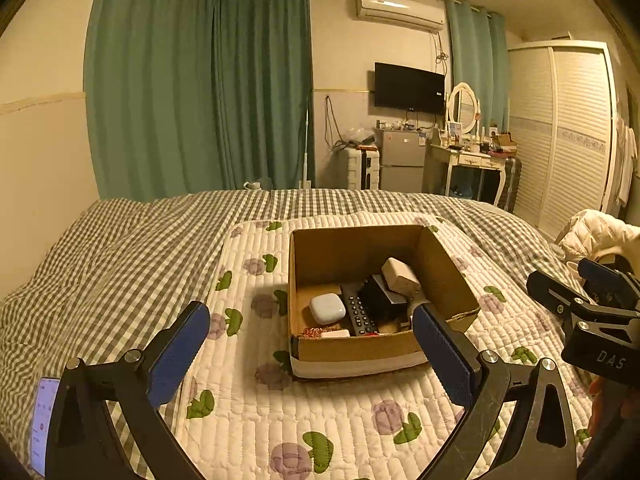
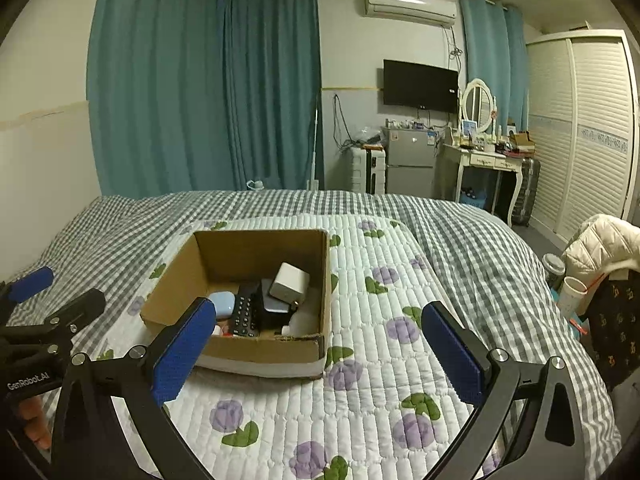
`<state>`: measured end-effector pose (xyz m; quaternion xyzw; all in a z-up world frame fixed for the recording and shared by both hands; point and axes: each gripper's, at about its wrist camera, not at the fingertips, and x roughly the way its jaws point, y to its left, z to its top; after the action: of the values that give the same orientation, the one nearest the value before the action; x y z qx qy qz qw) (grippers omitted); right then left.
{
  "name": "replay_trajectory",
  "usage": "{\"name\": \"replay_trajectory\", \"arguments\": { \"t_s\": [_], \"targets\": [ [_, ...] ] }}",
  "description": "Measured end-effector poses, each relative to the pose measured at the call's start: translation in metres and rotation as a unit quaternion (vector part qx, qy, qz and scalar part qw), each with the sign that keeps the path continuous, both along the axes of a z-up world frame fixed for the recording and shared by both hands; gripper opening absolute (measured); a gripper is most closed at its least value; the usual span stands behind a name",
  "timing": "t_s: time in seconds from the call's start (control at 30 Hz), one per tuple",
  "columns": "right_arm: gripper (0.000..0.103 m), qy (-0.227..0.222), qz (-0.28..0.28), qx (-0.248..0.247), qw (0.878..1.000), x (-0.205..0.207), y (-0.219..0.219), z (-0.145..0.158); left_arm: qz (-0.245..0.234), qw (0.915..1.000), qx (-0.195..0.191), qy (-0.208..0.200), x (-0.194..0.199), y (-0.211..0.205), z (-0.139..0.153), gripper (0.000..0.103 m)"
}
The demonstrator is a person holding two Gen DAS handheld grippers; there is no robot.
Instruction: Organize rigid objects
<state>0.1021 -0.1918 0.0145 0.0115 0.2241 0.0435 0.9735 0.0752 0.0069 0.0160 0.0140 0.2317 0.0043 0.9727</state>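
An open cardboard box (image 1: 360,250) (image 2: 172,280) stands on a white flowered quilt pad (image 1: 320,412) (image 2: 360,360) on the bed. Inside lie a pale blue earbud case (image 1: 327,309) (image 2: 221,303), a black remote (image 1: 359,314) (image 2: 245,314), a black block (image 1: 380,298) (image 2: 272,306) and a white charger (image 1: 400,276) (image 2: 289,281). My left gripper (image 1: 310,320) is open and empty, just short of the box. My right gripper (image 2: 318,314) is open and empty, its left finger before the box's near wall. The right gripper also shows at the right edge of the left wrist view (image 1: 584,300).
The bed has a grey checked cover (image 1: 120,248) (image 2: 480,248). A phone (image 1: 42,424) lies at the lower left. A chair with a white jacket (image 2: 604,244) and cups (image 2: 570,292) stands by the bed's right side. Curtains, fridge, dressing table and wardrobe line the far wall.
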Motion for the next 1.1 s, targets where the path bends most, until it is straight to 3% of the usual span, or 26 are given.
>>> {"name": "replay_trajectory", "arguments": {
  "t_s": [1.1],
  "targets": [
    [0.103,0.012,-0.007,-0.016,1.000,0.0035,0.0059,-0.0039,-0.012,0.9997,-0.006,0.023,-0.0002,0.0009,-0.0028,0.103]
  ]
}}
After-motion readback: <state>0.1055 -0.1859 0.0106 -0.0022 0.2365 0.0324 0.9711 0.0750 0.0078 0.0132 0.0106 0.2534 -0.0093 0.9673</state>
